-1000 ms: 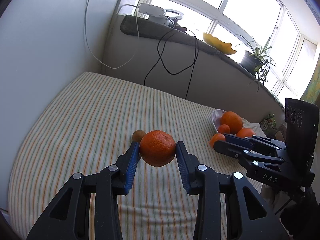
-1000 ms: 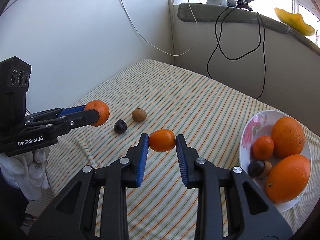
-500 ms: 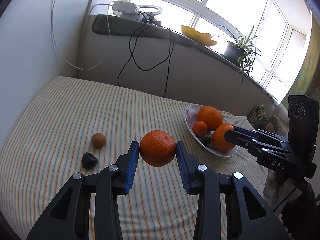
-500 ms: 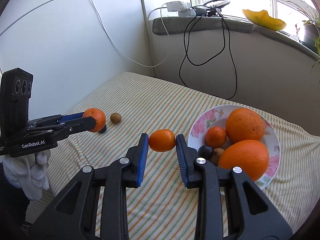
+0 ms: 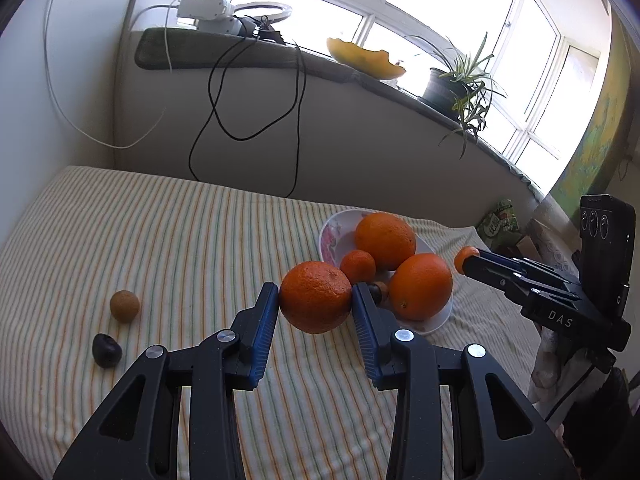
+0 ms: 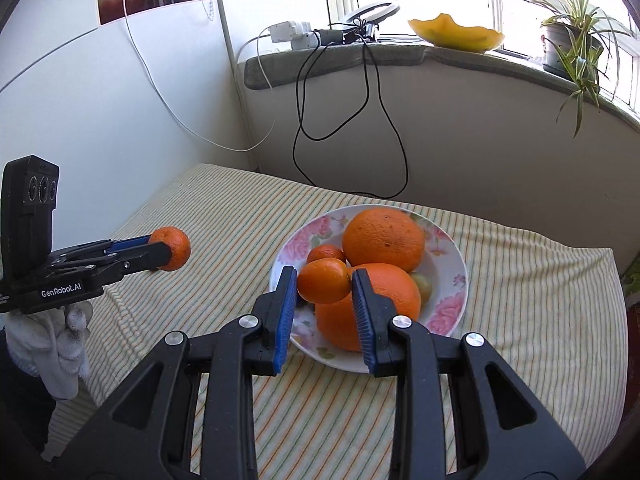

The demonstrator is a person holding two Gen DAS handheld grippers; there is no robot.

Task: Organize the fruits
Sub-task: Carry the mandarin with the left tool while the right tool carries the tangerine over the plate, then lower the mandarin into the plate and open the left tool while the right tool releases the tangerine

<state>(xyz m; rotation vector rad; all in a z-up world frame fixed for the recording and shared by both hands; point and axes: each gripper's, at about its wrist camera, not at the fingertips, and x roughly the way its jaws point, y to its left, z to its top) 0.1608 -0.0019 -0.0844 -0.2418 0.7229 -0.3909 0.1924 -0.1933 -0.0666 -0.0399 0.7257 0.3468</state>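
My left gripper [image 5: 315, 303] is shut on a mandarin [image 5: 316, 297], held above the striped cloth just left of the floral plate [image 5: 330, 236]. My right gripper [image 6: 324, 287] is shut on a small orange fruit [image 6: 325, 282], held over the near rim of that plate [image 6: 450, 292]. On the plate lie two big oranges [image 6: 383, 239], a small mandarin [image 6: 325, 253] and some smaller fruits, partly hidden. The right gripper [image 5: 467, 260] shows at the right of the left wrist view. The left gripper [image 6: 172, 249] shows at the left of the right wrist view.
A brown round fruit [image 5: 125, 306] and a dark one [image 5: 106, 350] lie on the striped cloth [image 5: 160, 240] at the left. Behind runs a windowsill with a potted plant [image 5: 452, 88], a yellow rind [image 5: 364, 58] and hanging cables [image 5: 224, 120]. A gloved hand [image 6: 60, 340] holds the left gripper.
Both grippers have carried their fruits rightward toward the plate. The plate and its oranges now sit directly ahead of both. Both grips are unchanged.
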